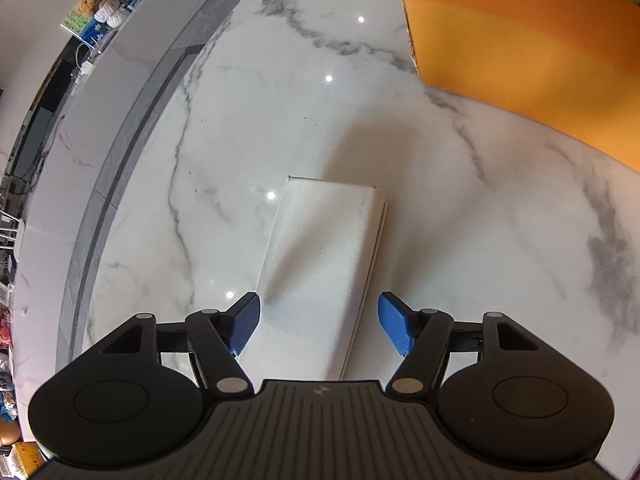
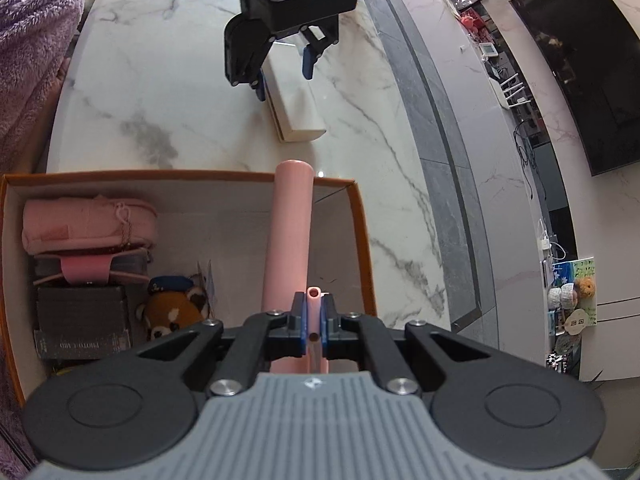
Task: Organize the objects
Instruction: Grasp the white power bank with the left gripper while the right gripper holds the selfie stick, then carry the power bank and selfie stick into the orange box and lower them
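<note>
A flat white box [image 1: 320, 248] lies on the marble table [image 1: 200, 160]. My left gripper [image 1: 319, 328] stands open astride its near end, with the blue pads [image 1: 394, 328] off its sides. The right wrist view shows that same left gripper [image 2: 284, 76] pointing down over the white box [image 2: 300, 112]. My right gripper [image 2: 315, 316] is shut on a thin pink tab of a pink cylinder [image 2: 290, 232]. The cylinder hangs above the open orange box [image 2: 176, 174], toward its right side.
In the orange box lie a pink pouch [image 2: 88, 224], a dark box [image 2: 80, 320] and a red panda plush [image 2: 172, 312]. Its outer wall [image 1: 520, 60] rises at the upper right of the left wrist view. A purple fleece sleeve [image 2: 32, 40] is at left. A shelf with clutter [image 2: 572, 296] runs beyond the table's edge.
</note>
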`<control>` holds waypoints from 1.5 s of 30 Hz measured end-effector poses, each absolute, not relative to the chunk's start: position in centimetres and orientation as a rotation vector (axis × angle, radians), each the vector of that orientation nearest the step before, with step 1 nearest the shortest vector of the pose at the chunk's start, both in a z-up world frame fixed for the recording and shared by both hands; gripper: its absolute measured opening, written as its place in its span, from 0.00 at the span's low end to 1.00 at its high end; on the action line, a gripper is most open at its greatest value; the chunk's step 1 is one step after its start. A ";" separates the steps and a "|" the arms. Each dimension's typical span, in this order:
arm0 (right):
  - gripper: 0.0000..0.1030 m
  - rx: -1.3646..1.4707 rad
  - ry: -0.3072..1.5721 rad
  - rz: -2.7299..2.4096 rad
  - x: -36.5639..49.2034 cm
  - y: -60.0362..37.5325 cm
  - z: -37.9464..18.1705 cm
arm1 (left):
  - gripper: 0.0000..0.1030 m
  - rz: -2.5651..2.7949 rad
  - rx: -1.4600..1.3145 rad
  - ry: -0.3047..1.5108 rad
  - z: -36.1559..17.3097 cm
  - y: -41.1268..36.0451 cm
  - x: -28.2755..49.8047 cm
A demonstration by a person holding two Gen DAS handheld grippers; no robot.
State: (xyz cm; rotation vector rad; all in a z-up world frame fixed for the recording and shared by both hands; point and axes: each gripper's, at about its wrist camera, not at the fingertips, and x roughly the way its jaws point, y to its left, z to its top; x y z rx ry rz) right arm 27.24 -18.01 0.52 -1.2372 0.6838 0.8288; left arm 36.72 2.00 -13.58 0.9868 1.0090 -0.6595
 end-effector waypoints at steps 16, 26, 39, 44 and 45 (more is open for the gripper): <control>0.06 -1.225 0.701 0.884 28.3 -18.6 -2.7 | 0.78 -0.712 0.834 1.143 -13.6 1.9 40.5; 0.06 -1.245 0.650 0.863 27.3 -18.8 -1.7 | 0.74 -0.678 0.855 1.031 -9.8 0.4 36.3; 0.06 -1.255 0.530 0.718 23.9 -22.0 2.6 | 0.68 -0.759 0.876 0.786 3.1 -7.5 29.2; 0.06 -1.238 0.499 0.651 22.7 -24.0 4.3 | 0.68 -0.857 0.903 0.740 4.2 -12.0 27.6; 0.06 -1.239 0.495 0.639 22.5 -24.5 4.6 | 0.68 -0.871 0.917 0.734 4.2 -12.9 27.2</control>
